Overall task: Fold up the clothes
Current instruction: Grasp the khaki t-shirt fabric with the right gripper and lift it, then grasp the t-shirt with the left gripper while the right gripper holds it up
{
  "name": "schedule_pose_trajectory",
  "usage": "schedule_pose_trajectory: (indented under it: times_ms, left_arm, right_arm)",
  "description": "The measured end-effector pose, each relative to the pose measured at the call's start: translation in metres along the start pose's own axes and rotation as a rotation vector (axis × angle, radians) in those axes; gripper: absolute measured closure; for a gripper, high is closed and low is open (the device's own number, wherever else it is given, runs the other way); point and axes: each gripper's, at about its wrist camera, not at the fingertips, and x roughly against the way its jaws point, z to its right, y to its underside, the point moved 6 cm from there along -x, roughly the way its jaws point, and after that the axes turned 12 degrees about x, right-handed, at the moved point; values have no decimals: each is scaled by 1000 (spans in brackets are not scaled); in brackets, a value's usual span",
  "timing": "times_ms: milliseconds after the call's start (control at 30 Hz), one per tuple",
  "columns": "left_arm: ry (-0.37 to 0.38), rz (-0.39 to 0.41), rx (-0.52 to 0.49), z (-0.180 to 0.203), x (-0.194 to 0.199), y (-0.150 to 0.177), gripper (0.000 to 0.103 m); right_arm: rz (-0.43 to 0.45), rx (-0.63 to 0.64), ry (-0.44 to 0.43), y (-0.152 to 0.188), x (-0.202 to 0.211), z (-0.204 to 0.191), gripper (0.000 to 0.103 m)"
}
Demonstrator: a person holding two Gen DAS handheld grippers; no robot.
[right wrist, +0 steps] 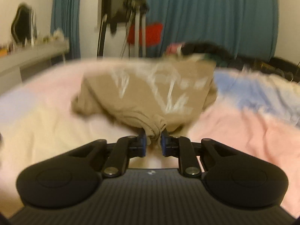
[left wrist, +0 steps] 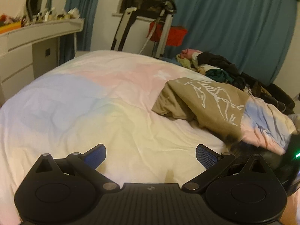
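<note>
A tan t-shirt (left wrist: 202, 101) with a white skeleton print lies crumpled on the pastel bedspread (left wrist: 93, 103), to the right in the left wrist view. My left gripper (left wrist: 151, 156) is open and empty, low over the bedspread, left of the shirt. My right gripper (right wrist: 153, 140) is shut on a bunched edge of the tan t-shirt (right wrist: 150, 93), which stretches away from the fingers over the bedspread (right wrist: 234, 127). The right wrist view is blurred by motion.
A pile of mixed dark and coloured clothes (left wrist: 215, 67) lies at the far right of the bed. A white dresser (left wrist: 28, 43) stands to the left. Blue curtains (left wrist: 234, 18) and a red bag (left wrist: 168, 33) are behind the bed.
</note>
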Motion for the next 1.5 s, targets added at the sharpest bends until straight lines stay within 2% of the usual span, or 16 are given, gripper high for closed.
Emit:
schedule_pose_trajectory:
  times_ms: [200, 367, 433, 533, 633, 733, 767, 800, 867, 900, 967, 1000, 1067, 1200, 1333, 1500]
  left_arm:
    - [11, 14, -101, 17, 1, 9, 0]
    - [45, 29, -231, 43, -5, 20, 0]
    - [70, 34, -321, 60, -11, 30, 0]
    - [113, 39, -446, 86, -21, 48, 0]
    - [165, 71, -589, 113, -30, 69, 0]
    - [148, 150, -739, 135, -47, 90, 2]
    - [134, 156, -746, 139, -56, 92, 6]
    - [115, 157, -732, 141, -67, 92, 8]
    - [71, 146, -649, 136, -87, 82, 22]
    - [47, 139, -596, 132, -97, 75, 36]
    - [34, 126, -485, 120, -108, 59, 85]
    - [34, 119, -429, 113, -112, 51, 92]
    - [35, 162, -325, 100, -106, 31, 93]
    - [109, 275, -178, 83, -73, -14, 97]
    - [206, 313, -145, 75, -24, -41, 98]
    - [300, 312, -153, 65, 47, -49, 98]
  right_arm:
    - [195, -144, 5, -47, 61, 39, 86]
    - [267, -241, -56, -61, 111, 67, 87]
    - [286, -280, -103, -63, 129, 78, 87]
    - [308, -272, -128, -66, 144, 89, 86]
    - [293, -311, -166, -62, 137, 94, 86]
    - [280, -352, -202, -57, 130, 99, 86]
    - [278, -364, -208, -55, 127, 101, 86]
    - [275, -376, -214, -53, 124, 103, 86]
    - [277, -394, -210, -47, 118, 108, 86]
    - [278, -403, -207, -45, 115, 110, 86]
    - [248, -426, -197, -38, 103, 114, 86]
    - [218, -439, -190, -33, 94, 115, 86]
    - [159, -466, -175, -24, 76, 117, 86]
    - [96, -504, -172, -12, 65, 116, 86]
    - [94, -439, -169, -15, 85, 104, 86]
    - [165, -275, -152, -35, 126, 85, 86]
